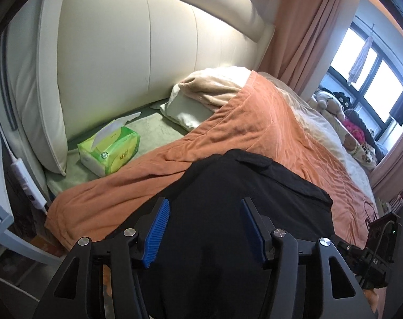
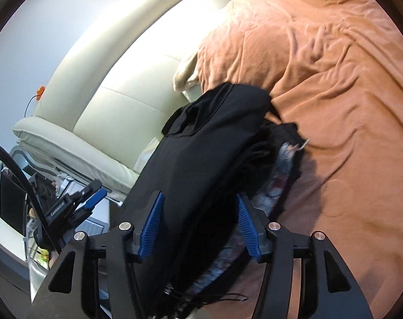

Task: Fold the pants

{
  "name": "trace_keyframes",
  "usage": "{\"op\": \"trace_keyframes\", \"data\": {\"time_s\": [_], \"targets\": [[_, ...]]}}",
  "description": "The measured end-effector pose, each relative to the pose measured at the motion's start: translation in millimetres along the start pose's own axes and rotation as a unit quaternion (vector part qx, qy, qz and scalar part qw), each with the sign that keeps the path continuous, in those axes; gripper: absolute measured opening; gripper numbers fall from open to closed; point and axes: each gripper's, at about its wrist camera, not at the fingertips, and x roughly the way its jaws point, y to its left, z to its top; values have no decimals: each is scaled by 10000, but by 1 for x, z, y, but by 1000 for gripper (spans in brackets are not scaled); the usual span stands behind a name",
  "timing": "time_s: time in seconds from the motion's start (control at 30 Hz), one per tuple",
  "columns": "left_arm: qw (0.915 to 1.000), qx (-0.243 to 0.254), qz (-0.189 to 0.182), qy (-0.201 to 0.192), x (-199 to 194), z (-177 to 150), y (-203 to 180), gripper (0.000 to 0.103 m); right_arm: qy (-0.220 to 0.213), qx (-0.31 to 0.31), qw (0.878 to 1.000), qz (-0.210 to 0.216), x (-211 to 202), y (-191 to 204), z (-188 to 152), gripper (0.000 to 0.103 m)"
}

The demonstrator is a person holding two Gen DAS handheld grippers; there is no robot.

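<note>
Black pants lie folded on the orange blanket near the bed's edge. In the right wrist view the pants rest on a pile of dark and patterned clothes. My left gripper is open, its blue pads wide apart just above the black cloth. My right gripper is open too, pads either side of the pants' near end. Neither holds cloth. The left gripper also shows at the left of the right wrist view.
A cream padded headboard stands behind. A green tissue pack and a pillow lie near it. Stuffed toys sit by the window, pink curtains beside. A white power strip hangs at the left.
</note>
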Motion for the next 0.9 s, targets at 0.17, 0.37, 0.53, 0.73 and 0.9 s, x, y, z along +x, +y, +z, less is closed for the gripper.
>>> {"op": "trace_keyframes", "data": {"time_s": [0.17, 0.37, 0.53, 0.73, 0.9], "targets": [[9998, 95, -155, -27, -9, -15, -22, 58, -228, -612, 9976, -241, -34, 13, 6, 53], [9996, 167, -226, -23, -14, -21, -50, 58, -278, -1639, 9859, -172, -47, 54, 20, 53], [9998, 122, -181, 38, -11, -26, -61, 58, -17, -2364, 9715, -164, -18, 76, 36, 44], [9994, 141, -206, 244, 5, -36, -64, 38, 208, -2855, 9582, -27, 23, 82, 43, 32], [9979, 191, -127, 602, 28, -49, -64, 28, 544, -3210, 9453, -179, 64, 66, 33, 16]]}}
